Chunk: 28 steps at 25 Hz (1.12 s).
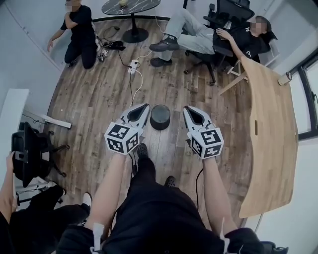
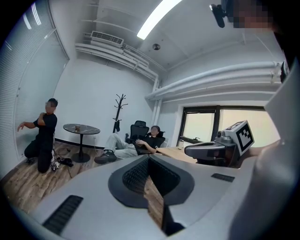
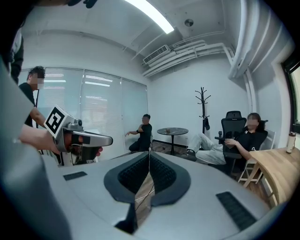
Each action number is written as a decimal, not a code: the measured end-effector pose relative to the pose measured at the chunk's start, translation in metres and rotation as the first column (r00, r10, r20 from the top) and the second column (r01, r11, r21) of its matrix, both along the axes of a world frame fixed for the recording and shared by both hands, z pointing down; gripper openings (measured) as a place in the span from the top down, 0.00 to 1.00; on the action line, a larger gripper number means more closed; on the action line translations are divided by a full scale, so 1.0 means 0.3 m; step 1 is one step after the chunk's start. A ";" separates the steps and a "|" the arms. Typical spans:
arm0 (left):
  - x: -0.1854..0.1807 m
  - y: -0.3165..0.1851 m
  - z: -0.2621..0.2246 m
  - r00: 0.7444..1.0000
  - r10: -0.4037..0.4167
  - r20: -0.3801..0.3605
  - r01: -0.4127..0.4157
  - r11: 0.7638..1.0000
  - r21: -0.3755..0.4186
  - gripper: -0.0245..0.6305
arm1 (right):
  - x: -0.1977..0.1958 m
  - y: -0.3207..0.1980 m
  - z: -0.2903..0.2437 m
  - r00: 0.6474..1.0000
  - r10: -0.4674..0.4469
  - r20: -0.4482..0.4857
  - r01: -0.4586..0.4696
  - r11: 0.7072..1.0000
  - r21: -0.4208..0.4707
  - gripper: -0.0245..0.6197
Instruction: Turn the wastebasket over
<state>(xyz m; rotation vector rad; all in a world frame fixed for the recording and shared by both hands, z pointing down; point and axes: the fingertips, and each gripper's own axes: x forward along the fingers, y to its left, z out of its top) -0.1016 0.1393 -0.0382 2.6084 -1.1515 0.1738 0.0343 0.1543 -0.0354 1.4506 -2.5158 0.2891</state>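
Left gripper (image 1: 143,108) and right gripper (image 1: 189,110), jaws pressed together and empty, hang above the wooden floor (image 1: 99,99), with the dark wastebasket (image 1: 160,117) standing between them.

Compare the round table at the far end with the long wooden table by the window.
The round table has a dark marbled top; the wooden table is pale, plain wood. The round table is small and circular, the wooden table long with a curved edge. The round table rests on one central pedestal; the wooden table's supports cannot be made out. Both stand on the plank floor.
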 end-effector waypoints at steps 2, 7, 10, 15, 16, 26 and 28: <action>-0.053 -0.108 -0.008 1.000 0.019 -0.005 -0.019 1.000 -0.001 0.94 | -0.055 -0.095 -0.012 1.000 0.017 -0.005 -0.017 1.000 -0.002 0.91; -0.092 -0.322 0.002 0.997 0.068 -0.024 -0.069 0.998 -0.011 0.94 | -0.088 -0.277 0.009 0.997 0.074 -0.013 -0.074 0.997 -0.024 0.91; -0.108 -0.394 0.055 0.994 0.106 -0.028 -0.107 0.993 -0.041 0.94 | -0.103 -0.338 0.057 0.994 0.108 -0.027 -0.109 0.993 -0.053 0.91; -0.177 -0.510 0.172 0.990 0.134 -0.042 -0.138 0.984 -0.116 0.94 | -0.163 -0.416 0.157 0.987 0.152 -0.050 -0.157 0.980 -0.120 0.91; -0.178 -0.522 0.193 0.990 0.136 -0.044 -0.141 0.981 -0.130 0.94 | -0.161 -0.423 0.181 0.986 0.157 -0.051 -0.162 0.977 -0.137 0.91; -0.135 -0.632 0.410 0.996 0.088 -0.023 -0.091 0.966 -0.242 0.94 | -0.081 -0.551 0.417 0.993 0.101 -0.067 -0.115 0.962 -0.248 0.91; -0.125 -0.657 0.481 0.997 0.077 -0.011 -0.077 0.962 -0.264 0.94 | -0.072 -0.586 0.495 0.995 0.075 -0.072 -0.092 0.958 -0.272 0.91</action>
